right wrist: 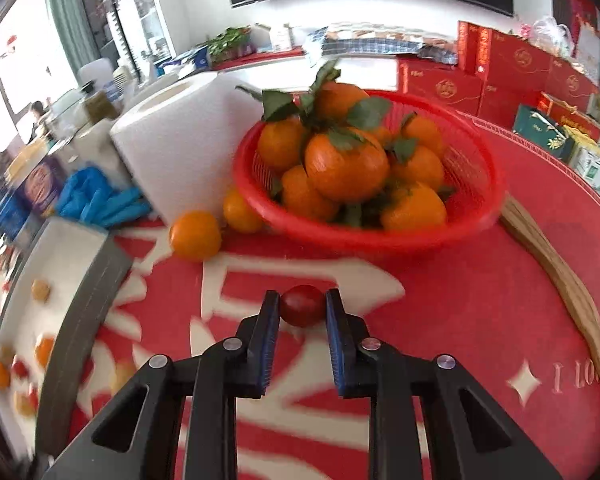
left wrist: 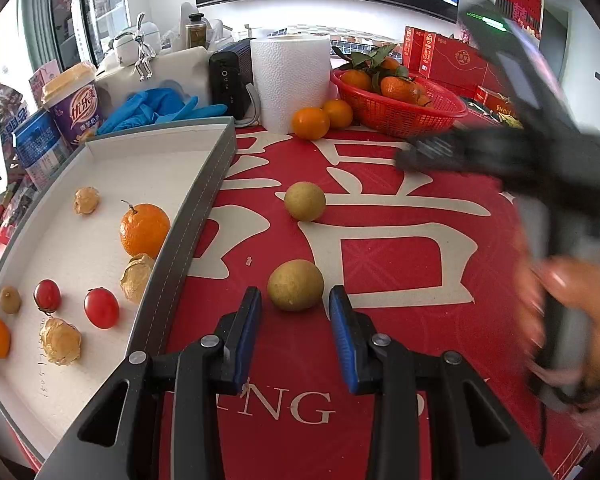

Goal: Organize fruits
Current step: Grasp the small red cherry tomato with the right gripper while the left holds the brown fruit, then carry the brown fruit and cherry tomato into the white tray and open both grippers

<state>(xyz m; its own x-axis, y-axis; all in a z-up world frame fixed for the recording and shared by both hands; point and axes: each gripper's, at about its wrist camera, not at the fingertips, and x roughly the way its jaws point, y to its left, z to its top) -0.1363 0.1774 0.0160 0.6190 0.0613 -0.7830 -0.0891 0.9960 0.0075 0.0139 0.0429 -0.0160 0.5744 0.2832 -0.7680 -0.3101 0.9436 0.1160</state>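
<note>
Cherry tomato [right wrist: 302,305], glossy dark red, is pinched by right tool [right wrist: 302,307]; its underside is hidden. Left tool [left wrist: 296,307] is held spread, unpressed, around a longan [left wrist: 295,285].

A white paper-towel roll [left wrist: 290,80] stands upright, blue gloves [left wrist: 162,106] beside it — a purple cup [left wrist: 76,104] further left, red gift boxes [right wrist: 512,68] behind.

A small red tomato [right wrist: 302,305] sits pinched between blue-padded fingers [right wrist: 270,322], above the red mat (slightly blurred).
</note>
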